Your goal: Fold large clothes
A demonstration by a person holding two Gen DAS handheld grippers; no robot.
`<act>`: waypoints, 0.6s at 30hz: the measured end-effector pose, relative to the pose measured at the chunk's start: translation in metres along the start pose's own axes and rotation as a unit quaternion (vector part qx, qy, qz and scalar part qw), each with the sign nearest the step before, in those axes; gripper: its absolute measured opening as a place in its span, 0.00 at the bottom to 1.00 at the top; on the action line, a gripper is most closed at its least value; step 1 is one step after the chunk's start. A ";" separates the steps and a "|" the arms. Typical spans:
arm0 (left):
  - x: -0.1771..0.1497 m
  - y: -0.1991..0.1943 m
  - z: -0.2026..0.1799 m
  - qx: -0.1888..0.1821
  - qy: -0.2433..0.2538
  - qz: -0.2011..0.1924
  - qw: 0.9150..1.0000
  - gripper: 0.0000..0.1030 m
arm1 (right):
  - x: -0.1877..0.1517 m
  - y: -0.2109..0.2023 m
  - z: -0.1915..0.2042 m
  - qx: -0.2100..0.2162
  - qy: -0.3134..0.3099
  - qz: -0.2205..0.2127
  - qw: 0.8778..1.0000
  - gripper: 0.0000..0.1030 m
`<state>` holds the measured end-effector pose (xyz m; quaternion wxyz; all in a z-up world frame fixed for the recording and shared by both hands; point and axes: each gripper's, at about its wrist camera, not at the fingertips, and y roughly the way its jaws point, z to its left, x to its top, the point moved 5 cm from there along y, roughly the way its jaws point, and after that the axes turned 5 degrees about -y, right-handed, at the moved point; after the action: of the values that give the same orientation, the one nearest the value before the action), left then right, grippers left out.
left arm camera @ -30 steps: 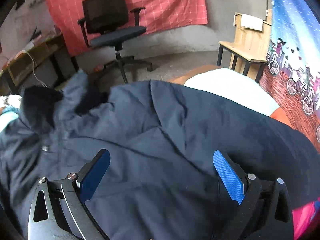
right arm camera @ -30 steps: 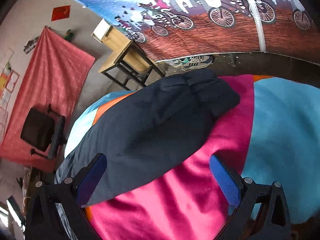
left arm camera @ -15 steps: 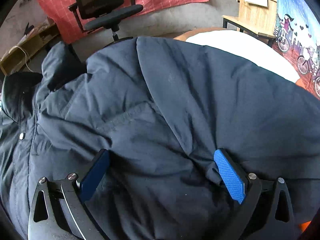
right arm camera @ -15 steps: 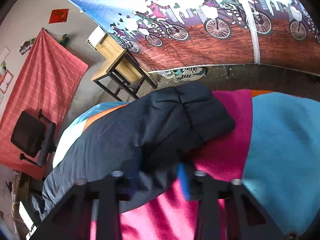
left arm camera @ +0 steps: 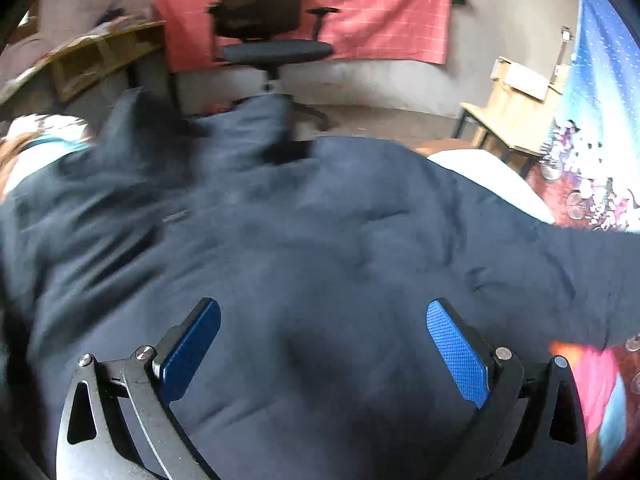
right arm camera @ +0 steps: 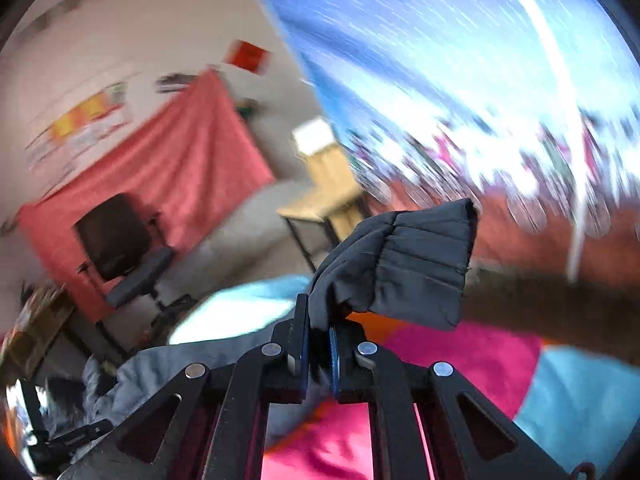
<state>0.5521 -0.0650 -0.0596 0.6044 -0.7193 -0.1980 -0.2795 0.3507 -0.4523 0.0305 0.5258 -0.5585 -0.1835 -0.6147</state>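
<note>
A large dark navy padded jacket (left arm camera: 320, 248) lies spread over a bed with a pink, blue and orange cover (right arm camera: 480, 356). My left gripper (left arm camera: 322, 344) is open and hovers just above the middle of the jacket, its blue pads wide apart. My right gripper (right arm camera: 318, 340) is shut on the jacket's sleeve (right arm camera: 404, 268), near the cuff, and holds it lifted off the bed. The cuff end sticks up past the fingers. The rest of the jacket (right arm camera: 160, 372) trails away at lower left in the right wrist view.
A black office chair (left arm camera: 264, 28) stands before a red cloth on the far wall. A wooden side table (left arm camera: 512, 120) stands at the right by a blue bicycle-print hanging (left arm camera: 600, 128). A wooden shelf (left arm camera: 80, 64) is at the left.
My right gripper closed on the sleeve and lifted it off the bed, swinging fast. My left gripper stayed open and pulled back a little from the jacket.
</note>
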 end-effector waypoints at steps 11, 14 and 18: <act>-0.074 -0.110 0.156 0.073 -0.161 -0.025 0.984 0.98 | -0.016 -0.047 0.237 0.198 -0.220 -0.015 0.955 0.08; -0.077 -0.139 0.180 0.087 -0.176 -0.046 0.979 0.98 | -0.039 -0.055 0.287 0.238 -0.257 0.003 0.937 0.08; -0.085 -0.172 0.198 0.114 -0.182 -0.078 0.973 0.98 | -0.082 -0.072 0.336 0.285 -0.299 0.029 0.911 0.08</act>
<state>0.4117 0.1667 -0.0060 0.6124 -0.6666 -0.3913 -0.1658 0.4407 -0.1157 0.0883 0.6009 -0.5479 -0.4826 -0.3254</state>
